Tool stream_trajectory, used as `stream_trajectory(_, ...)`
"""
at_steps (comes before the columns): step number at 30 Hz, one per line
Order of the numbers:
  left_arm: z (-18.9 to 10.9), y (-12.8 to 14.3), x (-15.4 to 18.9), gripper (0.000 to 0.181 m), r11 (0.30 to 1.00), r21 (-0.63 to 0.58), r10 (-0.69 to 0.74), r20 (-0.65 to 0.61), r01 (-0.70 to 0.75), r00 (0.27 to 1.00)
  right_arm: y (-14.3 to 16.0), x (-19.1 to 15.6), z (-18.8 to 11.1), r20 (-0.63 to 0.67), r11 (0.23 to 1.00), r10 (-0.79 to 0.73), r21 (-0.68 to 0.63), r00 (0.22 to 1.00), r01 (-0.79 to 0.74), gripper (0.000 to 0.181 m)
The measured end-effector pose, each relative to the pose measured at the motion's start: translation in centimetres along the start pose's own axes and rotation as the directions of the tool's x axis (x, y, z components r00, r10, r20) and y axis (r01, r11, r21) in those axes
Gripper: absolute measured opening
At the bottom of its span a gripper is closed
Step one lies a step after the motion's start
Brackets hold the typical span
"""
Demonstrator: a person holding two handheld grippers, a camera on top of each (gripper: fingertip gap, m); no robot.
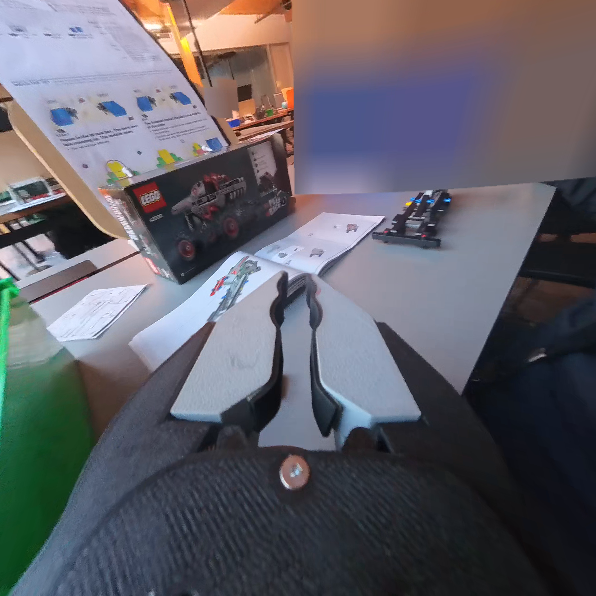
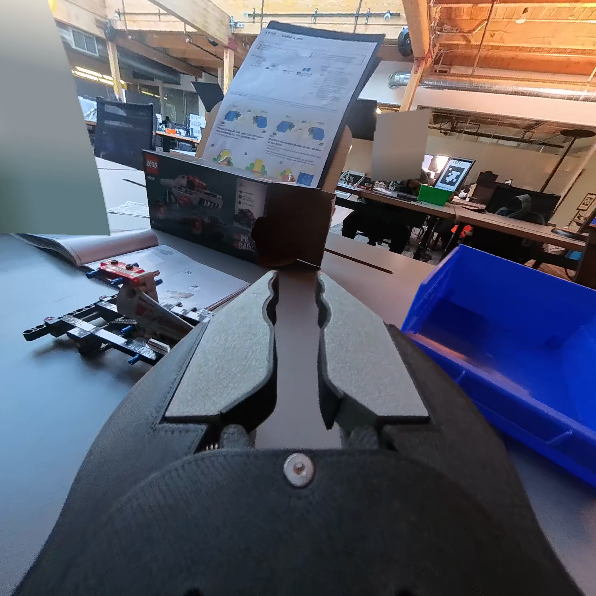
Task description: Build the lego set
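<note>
Lego frame (image 2: 106, 325) just left of empty right claw (image 2: 296, 283)

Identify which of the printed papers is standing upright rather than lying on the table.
The large instruction sheet propped behind the set's box. The open booklet and the small folded leaflet lie flat.

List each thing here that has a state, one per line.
left claw: open, empty
right claw: open, empty
instruction booklet: open, flat on the table
lego box: standing, end flap open
chassis: partly built
blue bin: tilted, open side facing the camera
</note>
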State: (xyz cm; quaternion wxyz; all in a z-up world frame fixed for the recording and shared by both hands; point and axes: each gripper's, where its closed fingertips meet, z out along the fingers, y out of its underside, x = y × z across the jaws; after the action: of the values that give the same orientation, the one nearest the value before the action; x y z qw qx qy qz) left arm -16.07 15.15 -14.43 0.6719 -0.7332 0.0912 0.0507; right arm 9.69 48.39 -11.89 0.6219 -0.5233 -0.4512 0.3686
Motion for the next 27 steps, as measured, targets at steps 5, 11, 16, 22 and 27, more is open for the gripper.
stream_trajectory(5, -1.0, 2.3, 0.1, 0.023, 0.986, -0.159, -0.047, -0.013, 0.044, 0.999, 0.1, -0.4, 0.0, -0.004, 0.999, -0.04, -0.008, 0.999, 0.04, 0.022)
stream_trajectory(11, -3.2, 3.0, 1.2, 0.035, 0.973, -0.23, -0.044, -0.054, 0.03, 0.998, 0.0, -0.5, -0.2, 0.0, 0.999, -0.051, -0.002, 0.999, 0.051, 0.022)
stream_trajectory(16, -6.3, 1.3, 0.0, 0.037, 0.981, -0.179, -0.07, 0.004, 0.07, 0.998, 0.3, -0.3, 0.0, -0.001, 1.0, -0.027, -0.016, 1.0, 0.027, 0.026)
stream_trajectory(22, -9.8, 0.9, -2.9, 0.042, 0.974, -0.178, -0.116, 0.131, 0.139, 0.985, -0.3, 0.2, -0.5, -0.036, 0.998, -0.057, 0.008, 0.998, 0.057, 0.033)
stream_trajectory(27, -12.6, 0.4, -4.2, 0.035, 0.977, -0.135, -0.142, 0.178, 0.167, 0.974, -5.1, -4.5, -1.8, 0.093, 0.994, -0.094, 0.058, 0.991, 0.089, 0.055)
